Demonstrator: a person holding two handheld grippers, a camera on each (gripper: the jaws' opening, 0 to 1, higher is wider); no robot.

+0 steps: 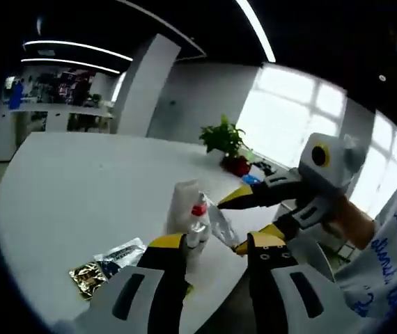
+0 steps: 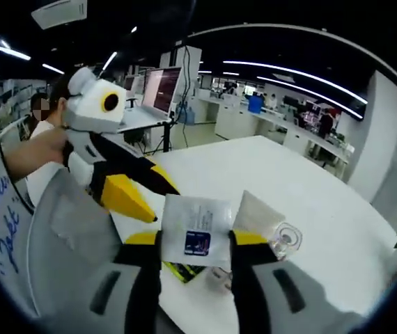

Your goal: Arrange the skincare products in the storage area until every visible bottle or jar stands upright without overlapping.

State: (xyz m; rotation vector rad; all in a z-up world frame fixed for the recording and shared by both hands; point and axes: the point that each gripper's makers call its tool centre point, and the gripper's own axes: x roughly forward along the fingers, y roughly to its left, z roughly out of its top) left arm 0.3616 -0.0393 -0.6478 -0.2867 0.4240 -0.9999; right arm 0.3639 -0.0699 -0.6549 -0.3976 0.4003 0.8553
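Off the outer side of my left gripper's [image 1: 216,245] yellow-tipped fingers [image 1: 167,241] lie two foil sachets on the big white table [image 1: 73,188]: a gold crinkled sachet [image 1: 87,276] and, touching it on the finger side, a silver and blue sachet [image 1: 123,253]. My left fingers stand apart with nothing between them. Just beyond those tips a small clear bottle with a red collar [image 1: 198,223] stands upright, and behind it a white crumpled plastic pouch [image 1: 183,203]. A grey foil packet [image 1: 221,224] leans against the bottle on the other side. There my right gripper [image 1: 239,221] reaches in with its fingers spread, one tip above the packet and one below it. Far beyond, a green potted plant in a red pot [image 1: 226,142] sits near the table's edge.

In the right gripper view, my left gripper [image 2: 158,202] comes in from the left. Between my right gripper's [image 2: 196,239] fingers [image 2: 143,238] a flat white sachet with a dark blue label [image 2: 196,229] stands; I cannot tell whether they pinch it. Past the right finger a clear round jar lid or cap [image 2: 285,239] rests on the table [image 2: 268,174].
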